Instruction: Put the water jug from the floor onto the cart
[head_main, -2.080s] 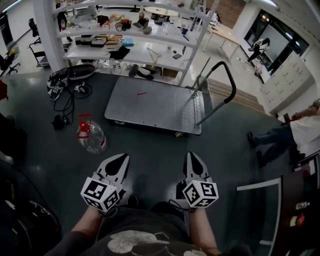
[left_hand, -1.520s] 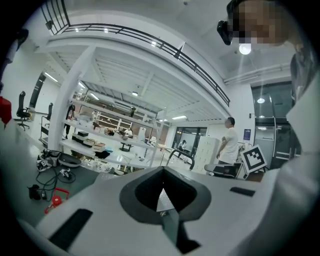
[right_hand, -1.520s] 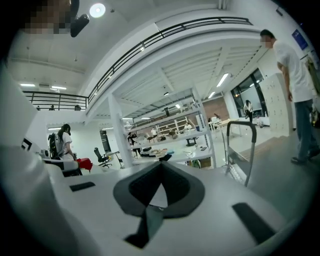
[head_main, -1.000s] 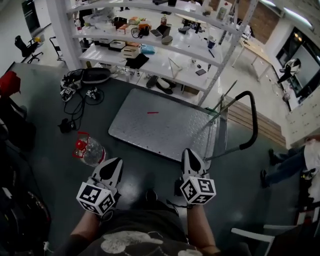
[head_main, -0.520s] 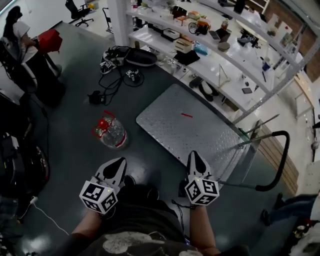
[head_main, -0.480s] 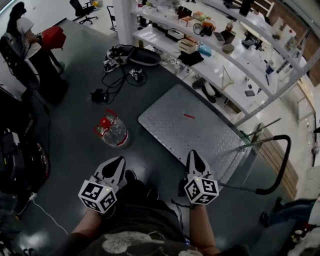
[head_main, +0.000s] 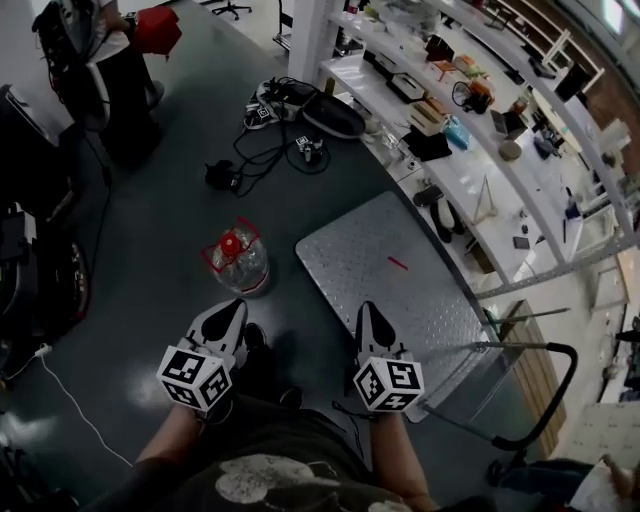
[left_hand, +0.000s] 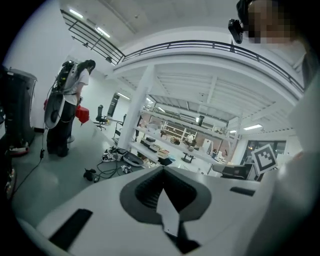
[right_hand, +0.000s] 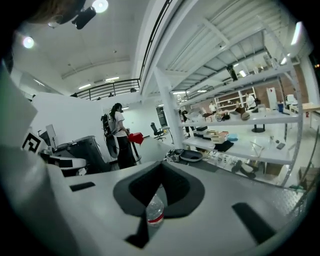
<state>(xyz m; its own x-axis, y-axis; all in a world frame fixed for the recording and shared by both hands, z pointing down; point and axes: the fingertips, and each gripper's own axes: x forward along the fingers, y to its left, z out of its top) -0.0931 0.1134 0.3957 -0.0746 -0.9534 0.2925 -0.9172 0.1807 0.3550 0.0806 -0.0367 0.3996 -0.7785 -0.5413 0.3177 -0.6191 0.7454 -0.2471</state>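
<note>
Both tools are closed with nothing in them: the left gripper (head_main: 226, 318) and right gripper (head_main: 367, 318) have jaws pressed tip to tip, held low side by side in front of the person. The water jug (head_main: 237, 262), red cap and handle, stands upright on the floor (head_main: 150, 250), just left of the cart (head_main: 430, 310), near the left gripper's tips but not touching them. The right gripper sits over the cart's near edge.
</note>
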